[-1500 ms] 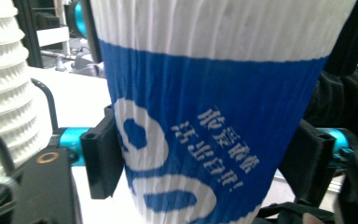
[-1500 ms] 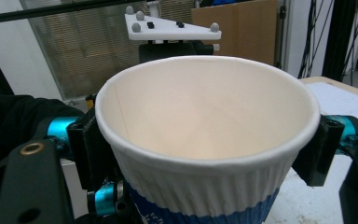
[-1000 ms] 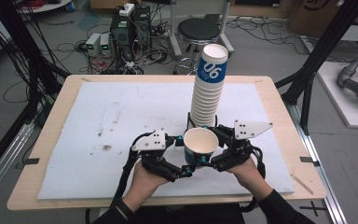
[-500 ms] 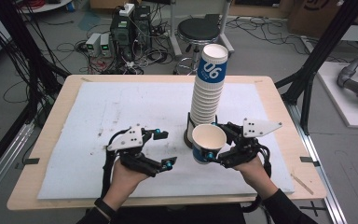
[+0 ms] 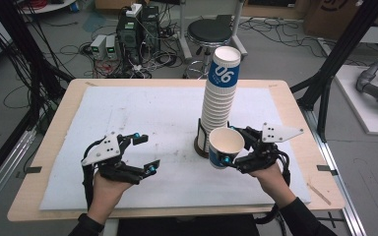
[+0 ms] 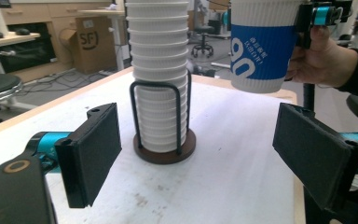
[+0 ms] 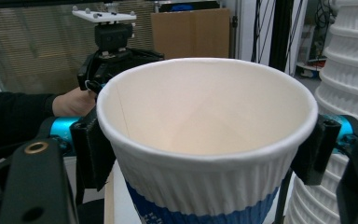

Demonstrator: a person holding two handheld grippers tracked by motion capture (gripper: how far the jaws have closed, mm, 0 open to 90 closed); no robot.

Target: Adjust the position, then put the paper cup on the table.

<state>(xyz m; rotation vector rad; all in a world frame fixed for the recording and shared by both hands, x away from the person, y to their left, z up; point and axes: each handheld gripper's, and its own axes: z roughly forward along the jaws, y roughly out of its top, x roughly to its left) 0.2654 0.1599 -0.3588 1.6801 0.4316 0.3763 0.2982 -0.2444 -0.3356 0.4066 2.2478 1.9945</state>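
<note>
A single cup (image 5: 225, 147) is held off the desk (image 5: 54, 142) between the fingers of the right gripper (image 5: 241, 150), just beside the stack (image 5: 217, 105) in its wire holder (image 6: 164, 116). The left gripper (image 5: 145, 153), fingers wide with nothing between them, has drawn off to the left, its jaws having just been opening. One cup appears separated from the stack; the next move likely calls for setting it upright on open desk.

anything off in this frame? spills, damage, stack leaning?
Nothing serious. The cup stack leans slightly left toward its top, though its base sits inside the wire holder. The white mat has faint dark smudges. The single cup in the right gripper looks undamaged and empty; left gripper open, empty.
</note>
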